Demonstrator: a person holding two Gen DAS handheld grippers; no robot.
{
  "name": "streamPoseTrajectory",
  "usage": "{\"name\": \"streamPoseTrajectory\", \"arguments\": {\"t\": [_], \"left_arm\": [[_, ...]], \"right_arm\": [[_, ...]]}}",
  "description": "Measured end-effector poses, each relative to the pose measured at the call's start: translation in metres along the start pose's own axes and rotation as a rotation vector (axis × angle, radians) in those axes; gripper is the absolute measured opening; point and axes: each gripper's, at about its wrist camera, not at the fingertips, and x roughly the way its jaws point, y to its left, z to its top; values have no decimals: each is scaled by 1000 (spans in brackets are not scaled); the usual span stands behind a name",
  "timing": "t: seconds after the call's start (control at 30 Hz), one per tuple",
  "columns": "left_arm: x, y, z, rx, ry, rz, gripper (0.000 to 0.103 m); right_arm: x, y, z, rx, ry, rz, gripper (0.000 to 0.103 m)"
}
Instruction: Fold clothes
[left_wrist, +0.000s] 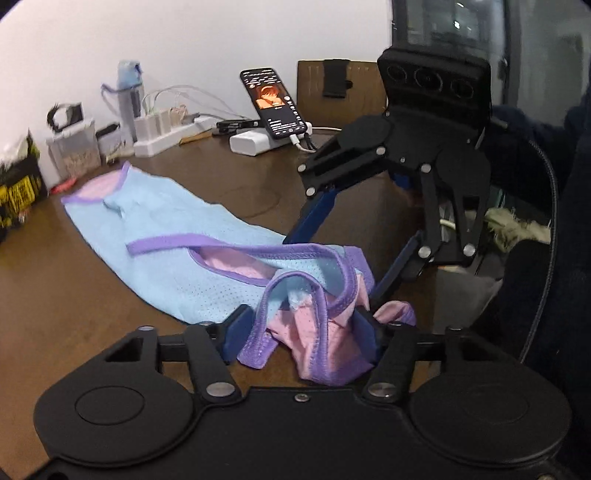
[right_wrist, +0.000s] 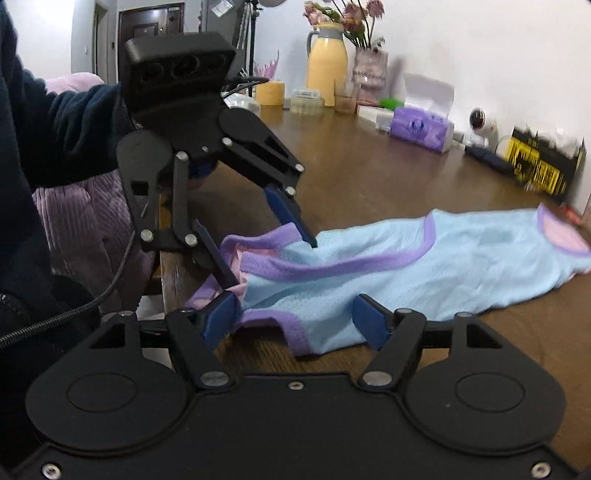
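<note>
A light blue mesh tank top (left_wrist: 177, 236) with purple trim and pink lining lies stretched across the brown wooden table (left_wrist: 55, 295); it also shows in the right wrist view (right_wrist: 461, 266). Its near end, with the straps, is bunched at the table edge. My left gripper (left_wrist: 306, 328) is open, its blue fingers (left_wrist: 240, 328) on either side of the bunched pink and purple straps. My right gripper (right_wrist: 295, 317) is open, its fingers (right_wrist: 369, 325) wide over the blue fabric and armhole trim. Each gripper appears in the other's view, fingertips down on the bunched end.
In the left wrist view, a phone (left_wrist: 273, 103) on a white charger, a power strip (left_wrist: 166, 136), a water bottle (left_wrist: 129, 96) and a yellow-black box (left_wrist: 18, 184) stand along the wall. In the right wrist view, a yellow thermos (right_wrist: 327, 66), vase, and purple tissue box (right_wrist: 421, 129) stand at the back.
</note>
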Motion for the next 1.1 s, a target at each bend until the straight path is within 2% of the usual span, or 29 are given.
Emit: {"name": "streamPoseTrajectory", "arguments": {"t": [0.03, 0.1, 0.13, 0.17, 0.2, 0.23, 0.27, 0.3, 0.4, 0.5, 0.63, 0.73, 0.77, 0.8, 0.83, 0.87, 0.9, 1.0, 1.1], "left_arm": [[-2, -1, -1, -3, -3, 1, 50], [0, -1, 0, -29, -5, -25, 35], [1, -2, 2, -30, -3, -36, 30], [1, -5, 4, -25, 4, -52, 20], [1, -7, 7, -21, 11, -67, 17], [1, -9, 9, -18, 17, -82, 17], [1, -11, 12, -15, 23, -96, 17], [1, -16, 17, 23, 24, -126, 17], [0, -8, 32, 71, 9, -143, 15], [-4, 19, 52, 94, -25, -119, 15], [-3, 75, 79, 114, -45, -70, 15], [16, 111, 86, 83, -31, -46, 17], [23, 121, 87, 70, -28, -35, 25], [43, 135, 84, 23, 6, 14, 35], [65, 150, 80, -28, 44, 67, 37], [78, 155, 77, -39, 82, 126, 42], [82, 156, 75, -39, 96, 153, 54], [73, 162, 73, -88, 35, 216, 77], [44, 164, 75, -158, -29, 266, 84]], "right_arm": [[0, -1, 0, 10, 3, 5, 74], [-3, -2, 0, 19, 6, 29, 62], [-5, -2, -1, 21, 9, 39, 59], [-8, -2, -2, 24, 11, 48, 50], [-10, -2, -3, 25, 14, 55, 38], [-12, -3, -3, 26, 18, 65, 34], [-18, -5, -4, 26, 24, 86, 25], [-23, -7, -4, 26, 23, 96, 21], [-28, -25, 0, 23, 26, 77, 20], [-19, -51, 9, 27, 38, 8, 20], [-6, -86, 21, 32, 55, -84, 20], [4, -112, 29, 35, 67, -152, 23], [7, -121, 32, 36, 71, -175, 29], [10, -130, 35, 37, 76, -198, 38], [13, -139, 38, 39, 80, -221, 43], [17, -147, 41, 40, 84, -244, 53], [20, -156, 44, 41, 88, -267, 59], [17, -164, 45, 24, 70, -343, 72], [2, -161, 48, -7, 10, -390, 78]]}}
